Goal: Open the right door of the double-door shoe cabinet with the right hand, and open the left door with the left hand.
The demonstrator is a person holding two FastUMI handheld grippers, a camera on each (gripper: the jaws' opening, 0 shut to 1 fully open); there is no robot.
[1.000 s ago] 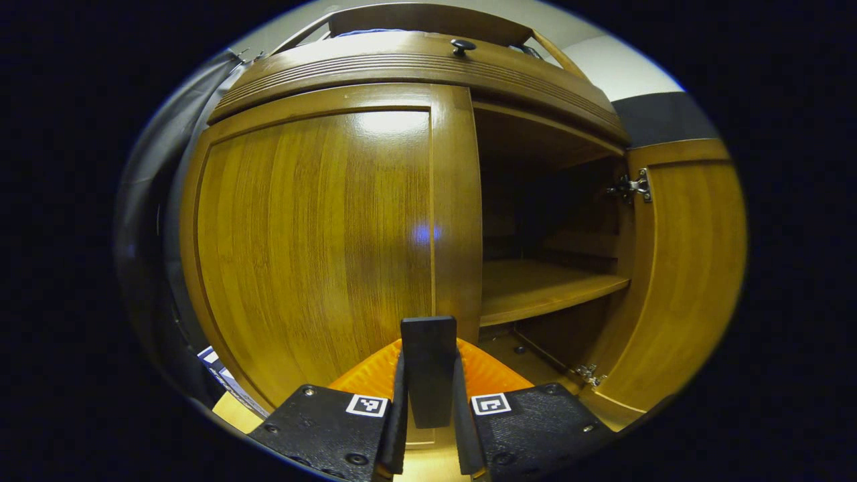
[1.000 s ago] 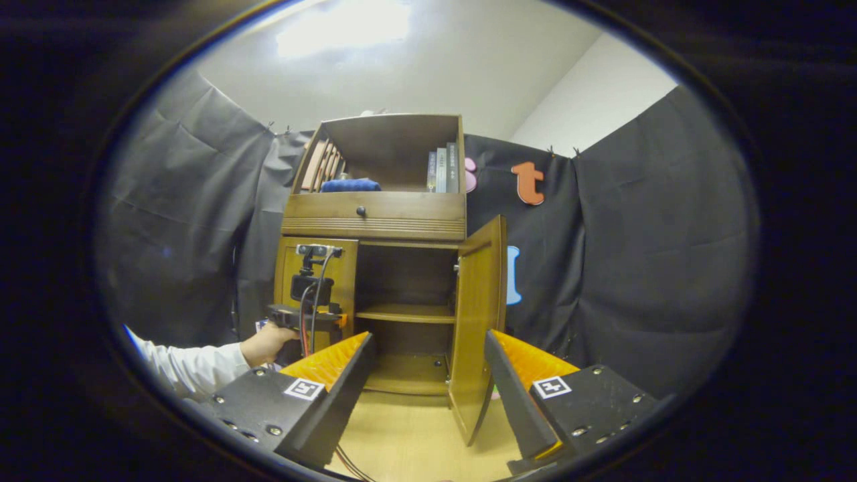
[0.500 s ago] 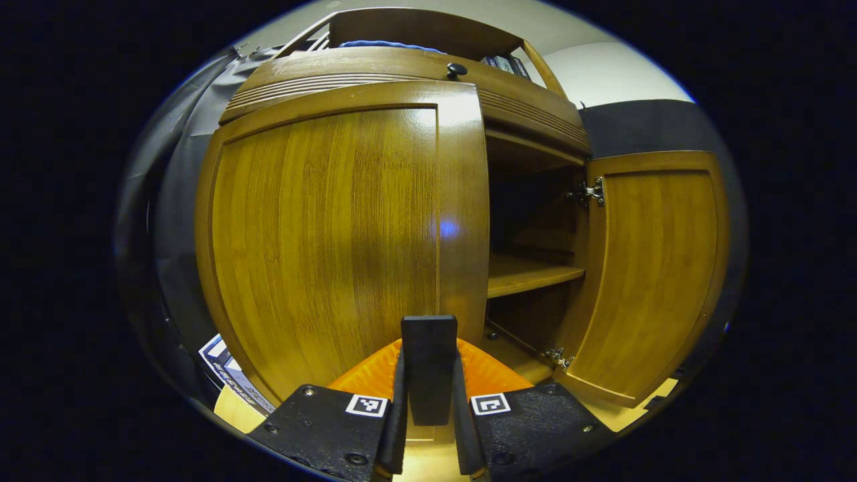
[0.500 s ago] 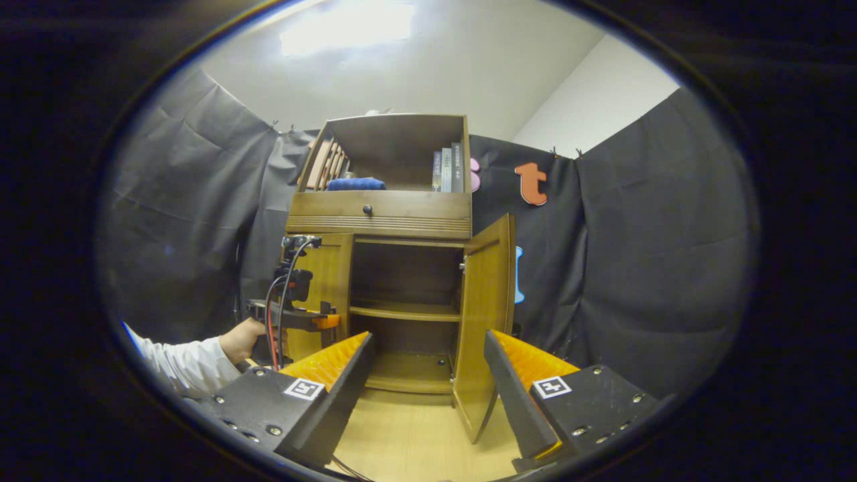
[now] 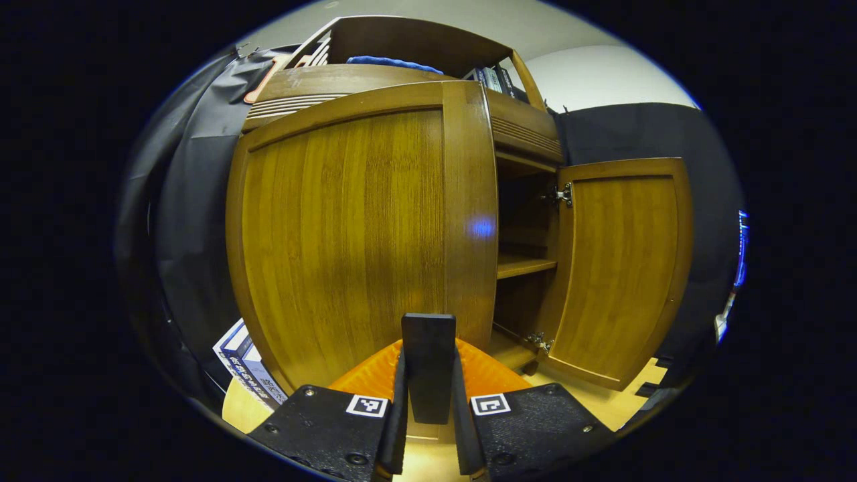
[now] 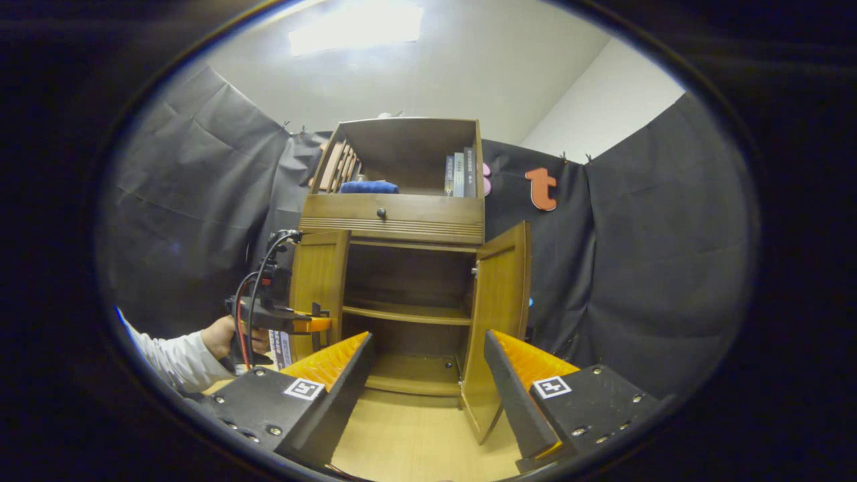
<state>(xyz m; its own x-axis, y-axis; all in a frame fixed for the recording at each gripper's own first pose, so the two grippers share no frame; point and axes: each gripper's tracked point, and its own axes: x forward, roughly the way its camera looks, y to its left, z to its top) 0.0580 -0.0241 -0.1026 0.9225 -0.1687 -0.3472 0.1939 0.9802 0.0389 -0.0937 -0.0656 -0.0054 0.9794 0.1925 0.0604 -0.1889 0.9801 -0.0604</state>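
Both doors of the shoe cabinet (image 6: 402, 294) are off their closed position now. Up on its open top shelf sit a few books (image 6: 459, 175) at the right end and a folded blue cloth (image 6: 368, 187) toward the left, with a drawer knob (image 6: 381, 213) on the front just below. A stack of boxes (image 5: 244, 365) leans on the floor by the cabinet's left bottom corner, right behind where the left door (image 5: 361, 227) swings, so that's the only clutter close to its path. The wooden floor (image 6: 408, 435) in front is bare.

The left gripper (image 5: 428, 375) is pressed together on the dark handle (image 5: 428, 365) at the left door's free edge, fingers on either side of it. In the right gripper view a hand (image 6: 221, 335) in a white sleeve (image 6: 171, 358) holds that tool level, out to the left of the cabinet. The right gripper (image 6: 428, 381) is spread wide with nothing in it, well back from the cabinet, facing the inner shelf (image 6: 408, 312).

Compared with a second ago, the left door has swung out from nearly flush to roughly halfway, and the hand moved leftward with it. The right door (image 6: 499, 328) stays wide open, about square to the cabinet front.
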